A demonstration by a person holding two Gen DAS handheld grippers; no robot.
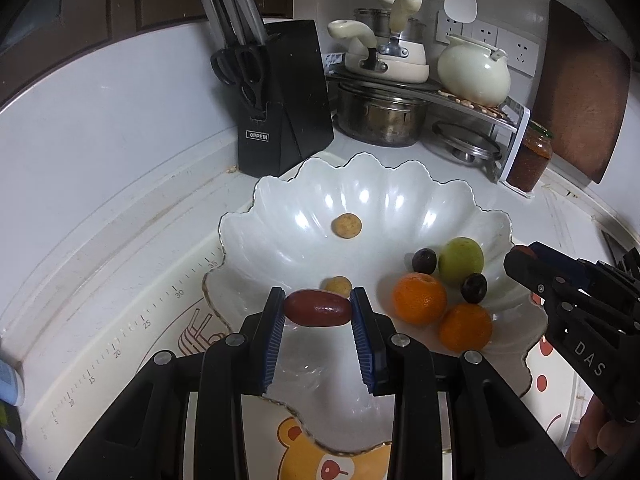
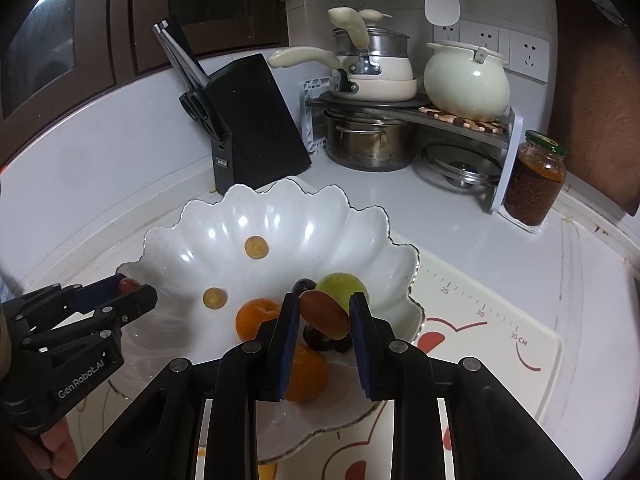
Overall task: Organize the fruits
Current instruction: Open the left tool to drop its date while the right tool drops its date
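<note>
"OPPEIN" label on black knife block (image 1: 280,96)

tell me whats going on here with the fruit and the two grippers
A person holds a gripper in each hand over a white scalloped bowl on a kitchen counter. The left gripper is shut on a reddish oblong fruit, and the right gripper on another reddish fruit. Two oranges, a green fruit, dark grapes and two small tan fruits already lie in the bowl.

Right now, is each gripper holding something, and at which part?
Yes. The left gripper holds a reddish oblong fruit by its two ends. The right gripper holds a similar reddish fruit, pinched on its opposite sides.
</note>
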